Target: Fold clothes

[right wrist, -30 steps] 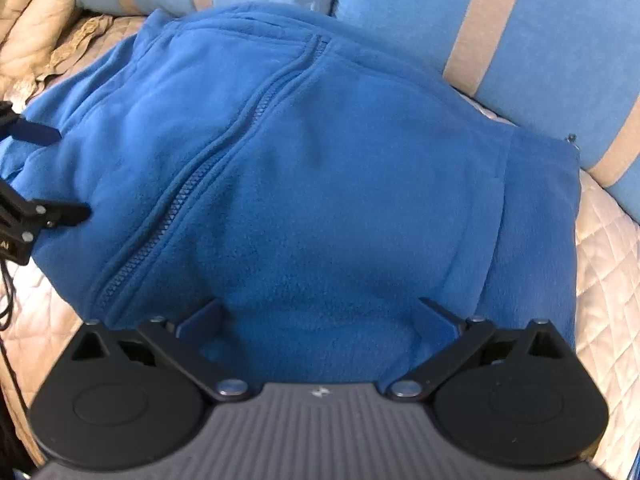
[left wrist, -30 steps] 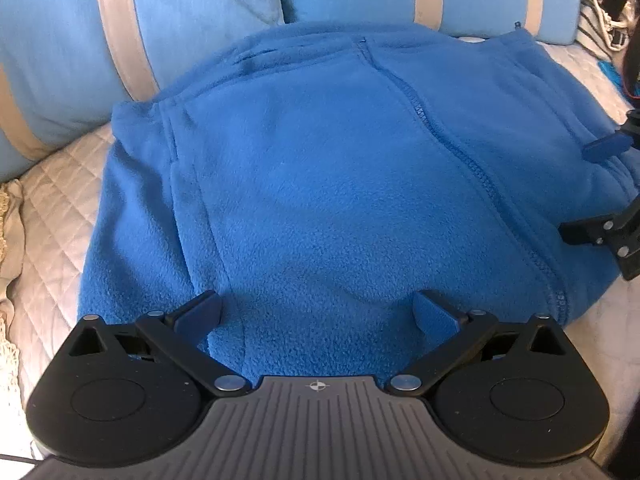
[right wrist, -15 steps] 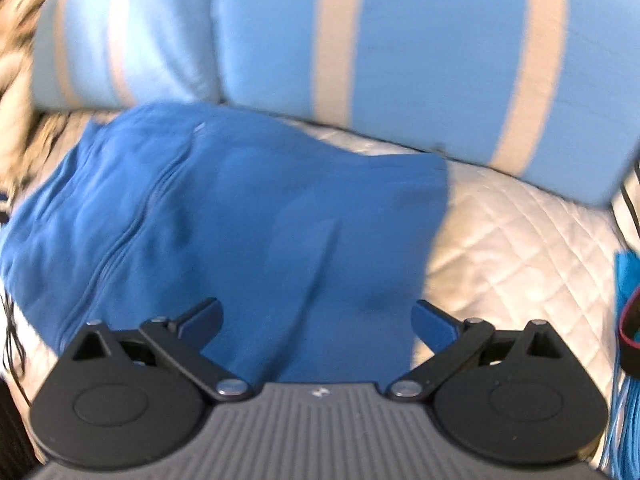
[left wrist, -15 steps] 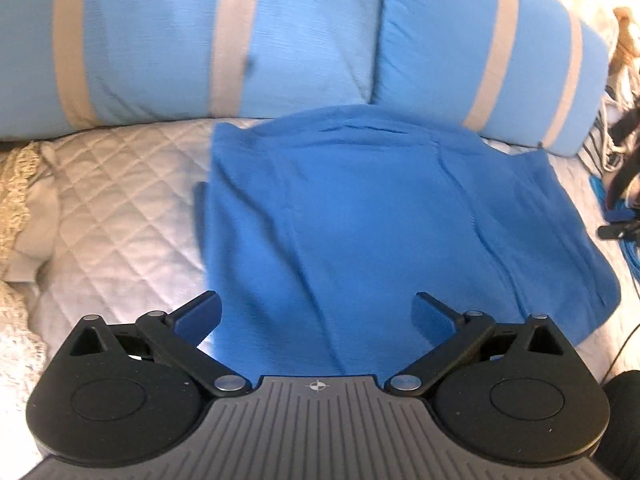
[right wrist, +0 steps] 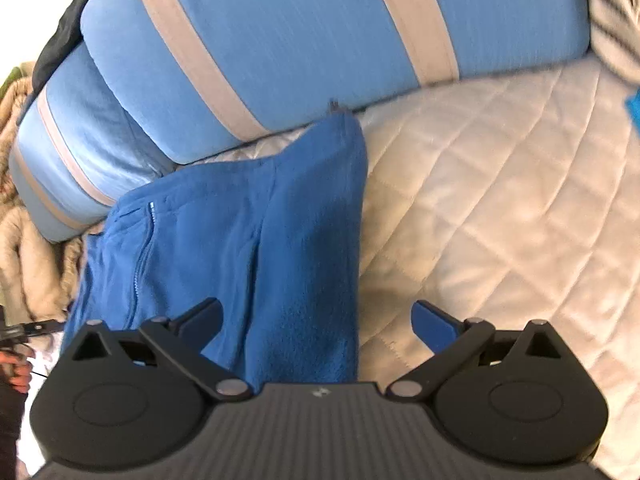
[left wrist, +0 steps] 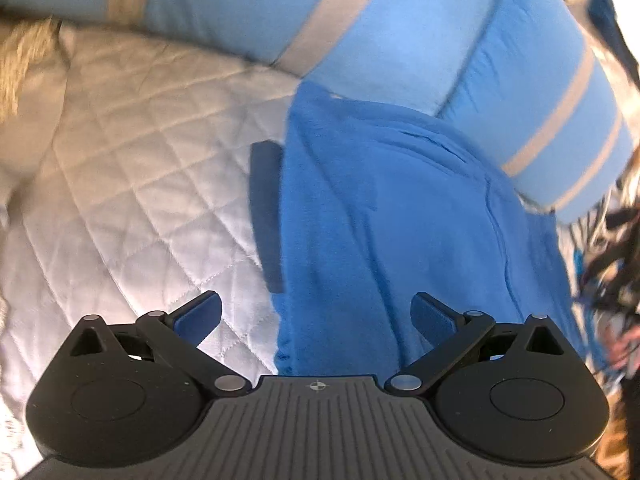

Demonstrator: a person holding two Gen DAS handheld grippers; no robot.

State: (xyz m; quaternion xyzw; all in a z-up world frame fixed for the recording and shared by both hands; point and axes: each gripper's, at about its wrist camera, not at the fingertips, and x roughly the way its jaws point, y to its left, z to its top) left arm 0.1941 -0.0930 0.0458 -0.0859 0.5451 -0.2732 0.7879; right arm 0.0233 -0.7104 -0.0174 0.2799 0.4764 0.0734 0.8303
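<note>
2 grippers, 1 fleece garment, 2 striped pillows, 1 quilted bed cover. Left gripper (left wrist: pixel 316 314) spread wide, holding nothing, hovering over the left edge of the blue fleece jacket (left wrist: pixel 400 220), with 1 blue-padded finger above the white quilted bed cover (left wrist: pixel 132 168) and the other above the fleece. Right gripper (right wrist: pixel 316 314) likewise spread and empty, poised over the jacket's (right wrist: pixel 248 240) right edge, left finger over fleece, right finger over bare quilt (right wrist: pixel 500 184). Both angled down and forward toward the head of the bed.

Jacket lying flat on the bed as 1 folded, roughly rectangular bundle, bright blue, soft and slightly rumpled, zip (right wrist: pixel 142 256) running lengthwise in the right wrist view, far end tucked against the pillows. 2 light-blue pillows (left wrist: pixel 360 36) with beige stripes side by side behind it. Beige fuzzy blanket (right wrist: pixel 28 248) at the far left of the right wrist view.
</note>
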